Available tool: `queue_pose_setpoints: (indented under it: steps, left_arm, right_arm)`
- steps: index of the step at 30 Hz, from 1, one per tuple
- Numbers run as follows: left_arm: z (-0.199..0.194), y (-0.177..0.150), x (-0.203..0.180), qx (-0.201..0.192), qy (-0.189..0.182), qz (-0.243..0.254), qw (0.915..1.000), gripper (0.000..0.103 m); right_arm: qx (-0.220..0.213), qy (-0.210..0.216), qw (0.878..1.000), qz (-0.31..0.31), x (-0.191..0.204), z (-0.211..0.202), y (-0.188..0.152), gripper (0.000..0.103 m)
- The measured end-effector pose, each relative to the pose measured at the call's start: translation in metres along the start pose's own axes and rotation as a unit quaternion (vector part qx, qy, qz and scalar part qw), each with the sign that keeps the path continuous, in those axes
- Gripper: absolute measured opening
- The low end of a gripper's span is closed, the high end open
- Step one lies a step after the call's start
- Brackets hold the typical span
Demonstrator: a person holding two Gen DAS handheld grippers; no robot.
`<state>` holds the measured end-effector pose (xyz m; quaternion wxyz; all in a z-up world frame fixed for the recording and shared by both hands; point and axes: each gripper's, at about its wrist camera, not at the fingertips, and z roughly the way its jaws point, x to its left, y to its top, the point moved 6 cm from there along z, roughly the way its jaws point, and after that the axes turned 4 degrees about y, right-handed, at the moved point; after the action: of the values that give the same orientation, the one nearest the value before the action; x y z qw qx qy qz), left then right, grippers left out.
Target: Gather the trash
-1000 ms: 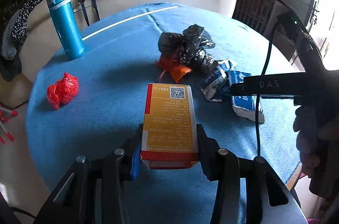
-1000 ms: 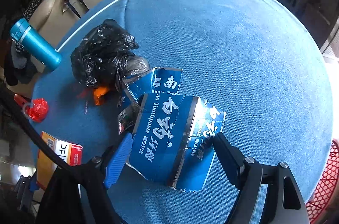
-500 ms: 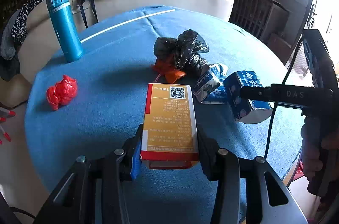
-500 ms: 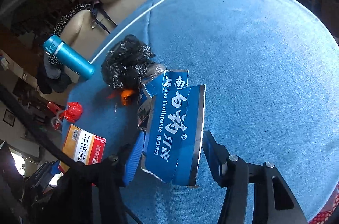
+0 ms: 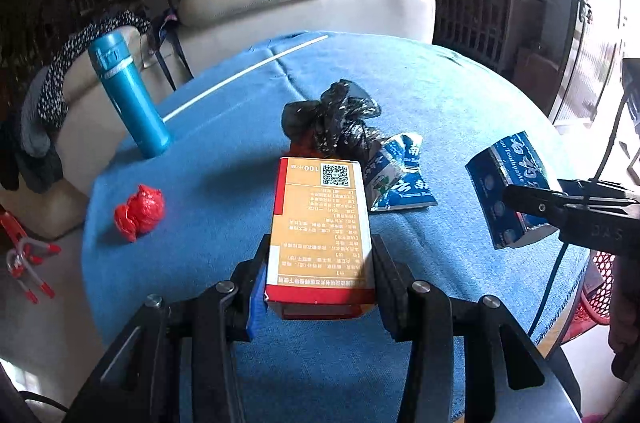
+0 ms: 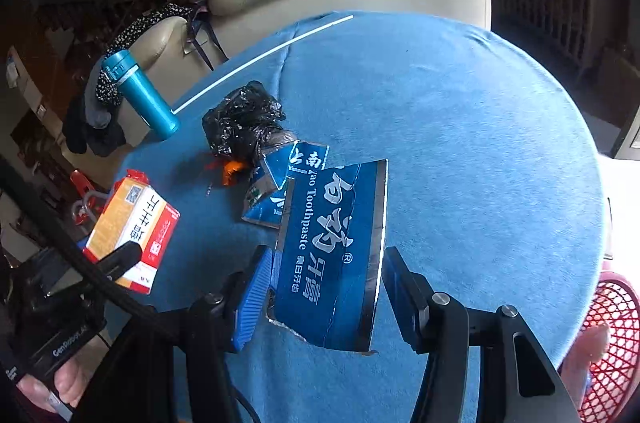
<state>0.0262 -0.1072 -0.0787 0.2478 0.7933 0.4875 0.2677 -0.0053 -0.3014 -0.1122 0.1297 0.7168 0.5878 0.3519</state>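
Observation:
My left gripper (image 5: 318,281) is shut on an orange and red carton (image 5: 320,227), held above the blue tablecloth (image 5: 224,183). The same carton (image 6: 132,223) shows at the left of the right wrist view. My right gripper (image 6: 326,287) is shut on a flattened blue toothpaste box (image 6: 334,247), lifted off the cloth; that box (image 5: 508,183) also appears at the right of the left wrist view. On the table lie a black plastic bag (image 5: 332,119), an orange wrapper (image 6: 232,169) under it, a torn blue box piece (image 5: 400,179) and a red crumpled wrapper (image 5: 140,211).
A teal flask (image 5: 128,99) stands upright at the table's far left edge. Cream armchairs (image 5: 304,3) sit behind the table, one draped with dark clothes (image 5: 44,115). A red mesh basket (image 6: 612,335) is on the floor past the table's right edge.
The right gripper closed on the toothpaste box, squeezing it narrower, and carried it up and to the right, away from the other trash. The left gripper rose slightly with the carton.

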Motion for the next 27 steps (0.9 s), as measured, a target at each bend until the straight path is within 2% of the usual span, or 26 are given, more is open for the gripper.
queue_pose_setpoints:
  steps: [11,27]
  left_arm:
    - [-0.007,0.003,-0.021,-0.004,0.027,0.033,0.9991,0.047]
    - [-0.012,0.007,-0.062,-0.007,0.025,0.079,0.9966,0.047]
  right_arm:
    - [-0.017,-0.002,1.0,0.002,-0.016,-0.022,-0.014,0.059]
    - [-0.036,-0.009,0.999,0.019,-0.043,-0.045,-0.026,0.059]
